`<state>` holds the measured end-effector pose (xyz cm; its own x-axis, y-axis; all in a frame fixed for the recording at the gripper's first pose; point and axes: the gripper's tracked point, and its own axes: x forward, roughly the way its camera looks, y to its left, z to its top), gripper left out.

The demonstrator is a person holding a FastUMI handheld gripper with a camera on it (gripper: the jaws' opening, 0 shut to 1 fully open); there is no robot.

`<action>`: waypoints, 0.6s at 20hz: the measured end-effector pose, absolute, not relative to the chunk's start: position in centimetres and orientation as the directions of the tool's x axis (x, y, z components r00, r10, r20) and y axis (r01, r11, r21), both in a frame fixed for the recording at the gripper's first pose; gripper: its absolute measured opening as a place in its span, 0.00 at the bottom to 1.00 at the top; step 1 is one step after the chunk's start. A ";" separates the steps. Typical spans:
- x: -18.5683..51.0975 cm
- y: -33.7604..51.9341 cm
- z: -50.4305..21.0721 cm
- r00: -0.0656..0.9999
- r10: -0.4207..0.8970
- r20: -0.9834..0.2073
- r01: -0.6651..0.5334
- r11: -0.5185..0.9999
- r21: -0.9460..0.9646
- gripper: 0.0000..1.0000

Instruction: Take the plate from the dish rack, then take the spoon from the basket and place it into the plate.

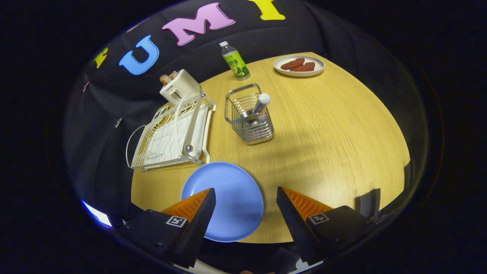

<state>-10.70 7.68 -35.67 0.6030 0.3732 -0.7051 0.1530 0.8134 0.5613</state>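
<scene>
A blue plate [228, 199] lies flat on the wooden table [327, 144], just ahead of my fingers and partly under the left one. My gripper [245, 194] hovers above it, open, with nothing between the fingers. Beyond the plate stands a wire basket [251, 120] holding a spoon [260, 105] whose white handle sticks up. A white dish rack [173, 133] sits to the left of the basket, with no dishes in it.
A green-labelled bottle [235, 61] stands behind the basket. At the table's far side a white plate [299, 65] carries reddish-brown food. A white toaster-like box [179, 85] sits behind the rack. The near table edge runs just under my fingers.
</scene>
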 end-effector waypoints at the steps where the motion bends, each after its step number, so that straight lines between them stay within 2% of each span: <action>1: -10.5 7.5 -34.4 0.620 0.371 -0.691 0.125 0.823 0.554 0.99; 6: -8.6 6.1 -28.4 0.695 0.361 -0.621 -0.013 0.871 0.492 0.99; 12: -4.7 2.2 -25.9 0.730 0.314 -0.607 -0.059 0.914 0.402 0.99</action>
